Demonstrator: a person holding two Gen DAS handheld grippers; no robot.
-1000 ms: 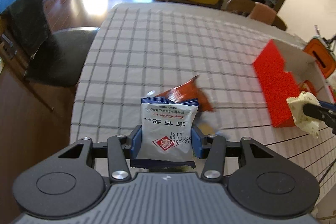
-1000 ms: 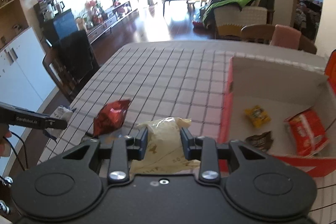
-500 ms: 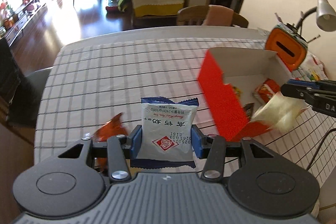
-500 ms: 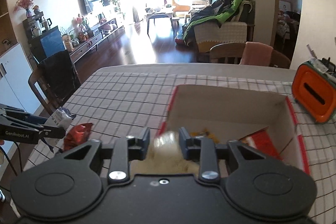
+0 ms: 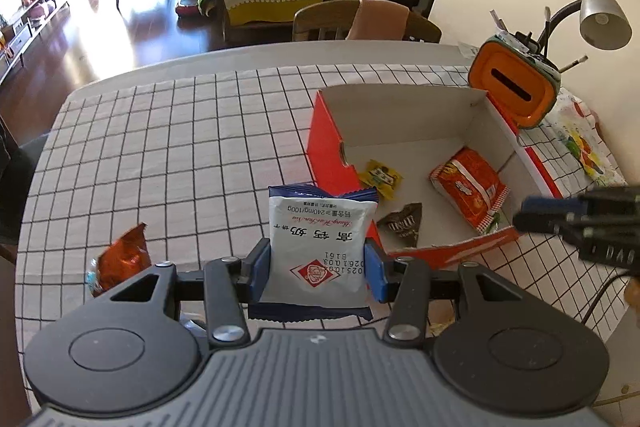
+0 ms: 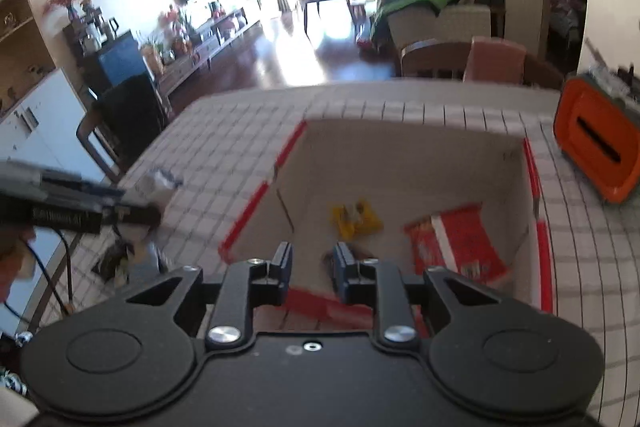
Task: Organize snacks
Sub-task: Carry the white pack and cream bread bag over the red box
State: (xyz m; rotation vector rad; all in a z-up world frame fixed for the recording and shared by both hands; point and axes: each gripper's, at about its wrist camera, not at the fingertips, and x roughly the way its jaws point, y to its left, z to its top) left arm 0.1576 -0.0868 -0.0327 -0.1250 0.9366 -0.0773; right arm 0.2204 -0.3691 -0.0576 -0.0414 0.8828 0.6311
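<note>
White-and-blue foil snack packet (image 5: 320, 247) sits clamped in the left gripper (image 5: 318, 269); right gripper (image 6: 312, 273) hangs empty, jaws apart, above the red cardboard box (image 5: 332, 155). Next: carry the packet over, release.

The red box (image 5: 416, 131) (image 6: 420, 163) on the counter (image 5: 160, 147) is seen closely from above by both forward-facing wrist views.

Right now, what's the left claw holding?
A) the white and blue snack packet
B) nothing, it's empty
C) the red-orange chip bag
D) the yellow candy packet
A. In the left wrist view the left claw is closed on the white and blue snack packet, held upright between its blue pads, while the yellow candy packet and the red-orange chip bag lie inside the red box.
</note>
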